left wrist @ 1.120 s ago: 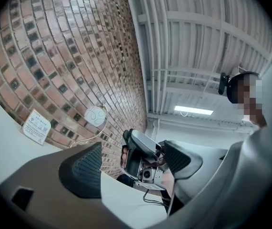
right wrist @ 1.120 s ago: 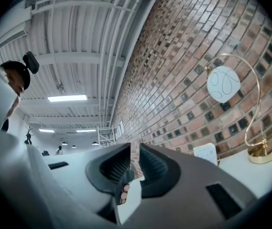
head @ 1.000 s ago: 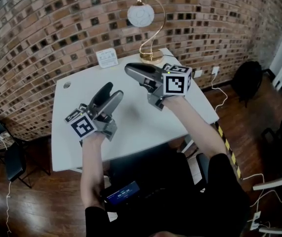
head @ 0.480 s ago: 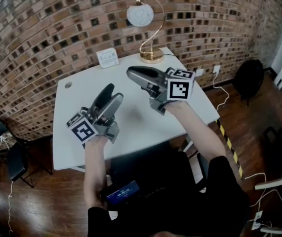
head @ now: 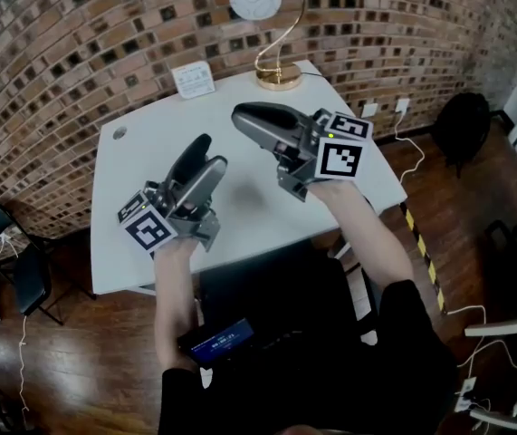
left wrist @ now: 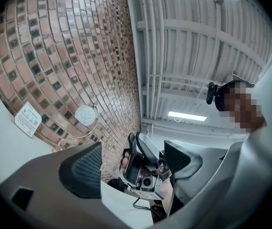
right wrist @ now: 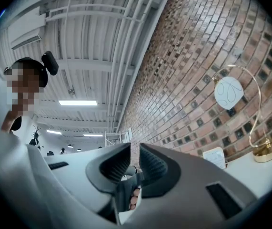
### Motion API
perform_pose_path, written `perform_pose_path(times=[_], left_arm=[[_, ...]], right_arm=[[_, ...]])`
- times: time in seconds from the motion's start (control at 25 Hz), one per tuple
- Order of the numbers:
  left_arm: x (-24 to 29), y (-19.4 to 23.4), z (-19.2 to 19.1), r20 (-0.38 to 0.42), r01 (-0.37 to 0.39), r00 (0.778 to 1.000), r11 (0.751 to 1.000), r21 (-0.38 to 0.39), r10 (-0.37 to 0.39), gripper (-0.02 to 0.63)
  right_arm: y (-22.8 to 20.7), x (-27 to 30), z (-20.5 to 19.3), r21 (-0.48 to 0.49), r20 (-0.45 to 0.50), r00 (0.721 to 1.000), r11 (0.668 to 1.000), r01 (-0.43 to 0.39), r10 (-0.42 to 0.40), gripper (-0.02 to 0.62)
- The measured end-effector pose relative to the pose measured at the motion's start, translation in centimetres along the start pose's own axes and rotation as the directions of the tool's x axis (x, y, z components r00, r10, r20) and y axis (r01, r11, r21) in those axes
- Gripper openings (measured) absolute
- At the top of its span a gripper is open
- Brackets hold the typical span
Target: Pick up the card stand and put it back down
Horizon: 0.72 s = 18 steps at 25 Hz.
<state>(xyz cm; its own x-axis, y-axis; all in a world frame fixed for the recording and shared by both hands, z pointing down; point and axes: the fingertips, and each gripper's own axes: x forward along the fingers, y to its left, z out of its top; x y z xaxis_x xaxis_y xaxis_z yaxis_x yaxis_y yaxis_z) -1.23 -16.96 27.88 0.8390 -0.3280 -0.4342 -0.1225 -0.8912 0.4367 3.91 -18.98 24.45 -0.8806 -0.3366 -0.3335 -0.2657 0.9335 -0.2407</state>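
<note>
Item: white rectangular table with a plain matt top, its far edge toward the brick wall.

- Far left corner: small round grey cable hole set into the top.
- Far edge, left of middle: small white card stand holding a printed card, upright, facing the near edge.
- Far right corner: desk lamp with round gold metal base, curved gold stem and white globe shade. It stands apart from the card stand, and a thin cord leaves the base toward the right edge.
</note>
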Motion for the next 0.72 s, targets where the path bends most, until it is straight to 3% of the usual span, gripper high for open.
perform_pose_path(times=[0.52, 0.72], left_arm=[[0.6, -1.2, -1.8, 0.000, -0.003, 1.000, 1.000, 0.028, 0.003, 0.402], [0.5, -1.0, -2.1, -0.001, -0.032, 0.999, 0.998, 0.046, 0.032, 0.402]], right_arm=[[3.4, -2.0, -0.8, -0.123, 0.021, 0.998, 0.991, -0.049, 0.052, 0.077], [3.0, -3.1, -1.5, -0.095, 0.049, 0.998, 0.995, -0.042, 0.046, 0.077]])
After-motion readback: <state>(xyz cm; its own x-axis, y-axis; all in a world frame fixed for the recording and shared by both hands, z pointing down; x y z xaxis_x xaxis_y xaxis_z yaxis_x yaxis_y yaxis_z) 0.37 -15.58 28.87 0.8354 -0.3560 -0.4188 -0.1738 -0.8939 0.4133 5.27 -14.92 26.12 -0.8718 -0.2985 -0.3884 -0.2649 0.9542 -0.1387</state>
